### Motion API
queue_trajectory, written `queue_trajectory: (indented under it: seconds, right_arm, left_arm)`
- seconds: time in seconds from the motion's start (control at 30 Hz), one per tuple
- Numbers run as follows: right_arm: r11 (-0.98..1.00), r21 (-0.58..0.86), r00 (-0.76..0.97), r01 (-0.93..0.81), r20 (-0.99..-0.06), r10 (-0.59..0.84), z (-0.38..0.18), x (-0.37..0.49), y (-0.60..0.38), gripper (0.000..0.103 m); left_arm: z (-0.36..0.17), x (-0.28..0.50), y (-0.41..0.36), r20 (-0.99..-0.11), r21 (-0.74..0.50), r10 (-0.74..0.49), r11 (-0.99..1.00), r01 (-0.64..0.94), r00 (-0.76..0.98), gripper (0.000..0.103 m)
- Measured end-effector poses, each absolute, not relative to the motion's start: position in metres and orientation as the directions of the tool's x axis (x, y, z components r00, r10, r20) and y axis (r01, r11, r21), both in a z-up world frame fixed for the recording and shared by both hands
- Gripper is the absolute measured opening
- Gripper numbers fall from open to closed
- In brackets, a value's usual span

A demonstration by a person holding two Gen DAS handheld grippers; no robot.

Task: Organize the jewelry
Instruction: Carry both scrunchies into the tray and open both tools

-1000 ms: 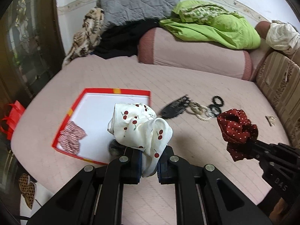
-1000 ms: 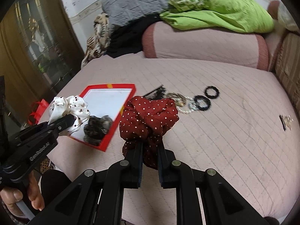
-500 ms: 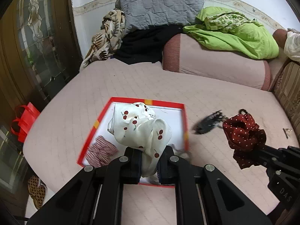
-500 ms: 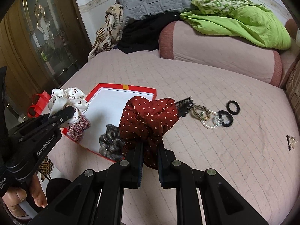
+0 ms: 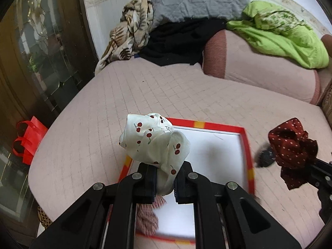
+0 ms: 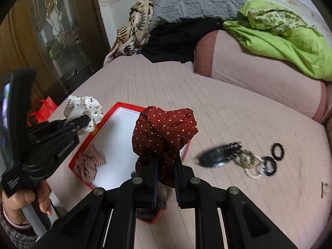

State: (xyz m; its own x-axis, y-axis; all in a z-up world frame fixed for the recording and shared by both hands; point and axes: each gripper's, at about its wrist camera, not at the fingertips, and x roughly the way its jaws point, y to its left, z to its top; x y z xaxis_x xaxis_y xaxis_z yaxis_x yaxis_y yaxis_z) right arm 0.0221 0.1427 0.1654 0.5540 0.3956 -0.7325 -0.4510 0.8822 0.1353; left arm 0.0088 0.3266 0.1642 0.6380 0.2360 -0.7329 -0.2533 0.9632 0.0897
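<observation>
My left gripper (image 5: pixel 165 183) pinches the cherry-print scrunchie (image 5: pixel 155 143) above the red-rimmed tray (image 5: pixel 245 145). My right gripper (image 6: pixel 166 178) clamps the red dotted scrunchie (image 6: pixel 164 132) over the tray's near corner. A striped scrunchie (image 6: pixel 89 162) lies in the tray at nine o'clock; the comb (image 6: pixel 220 155), bracelets (image 6: pixel 252 165) and black hair ties (image 6: pixel 278 150) wait at three. I judge I'm mid-delivery: next, lower and let go inside the rim.

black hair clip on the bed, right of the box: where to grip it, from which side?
Hedged, since it is motion-blurred: the hair clip lies flat on the bed, long axis running left to right, teeth at its right end touching the beaded bracelets. Come from above and close across the narrow width near the smooth left end, clear of the bracelets.
</observation>
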Motion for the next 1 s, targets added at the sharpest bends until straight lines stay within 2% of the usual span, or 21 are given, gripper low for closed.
queue_trajectory:
  seconds: [0.3,0.37,0.63,0.7,0.77,0.83,0.9,1.0]
  right_arm:
    - [0.891,0.116,0.521,-0.439,-0.775,0.357,0.111,0.090,0.186,0.015]
    - [0.883,0.148,0.483,-0.446,-0.791,0.377,0.098,0.098,0.198,0.015]
    - [0.885,0.162,0.433,-0.436,-0.825,0.364,0.067,0.119,0.220,0.018]
    - [0.880,0.166,0.429,-0.445,-0.823,0.372,0.063,0.120,0.221,0.018]
    - [0.876,0.176,0.424,-0.450,-0.821,0.383,0.060,0.121,0.221,0.032]
    - [0.877,0.178,0.426,-0.446,-0.820,0.383,0.061,0.122,0.221,0.054]
    - [0.873,0.198,0.431,-0.445,-0.807,0.403,0.065,0.120,0.217,0.059]
    - [0.866,0.182,0.447,-0.466,-0.796,0.408,0.075,0.113,0.214,0.059]
  left_arm:
    - [0.105,0.080,0.373,-0.793,0.061,0.229,0.952,-0.300,0.565,0.012]
    - [0.092,0.093,0.378,-0.805,0.070,0.236,0.949,-0.308,0.544,0.012]
    - [0.061,0.122,0.404,-0.837,0.043,0.237,0.928,-0.371,0.494,0.013]
    - [0.057,0.123,0.404,-0.837,0.047,0.238,0.928,-0.370,0.492,0.016]
    - [0.056,0.123,0.403,-0.839,0.045,0.231,0.932,-0.359,0.493,0.020]
    - [0.058,0.123,0.403,-0.840,0.030,0.217,0.934,-0.357,0.497,0.026]
    - [0.064,0.119,0.402,-0.835,0.007,0.203,0.934,-0.358,0.512,0.038]
    - [0.080,0.109,0.398,-0.809,0.026,0.237,0.929,-0.370,0.538,0.043]
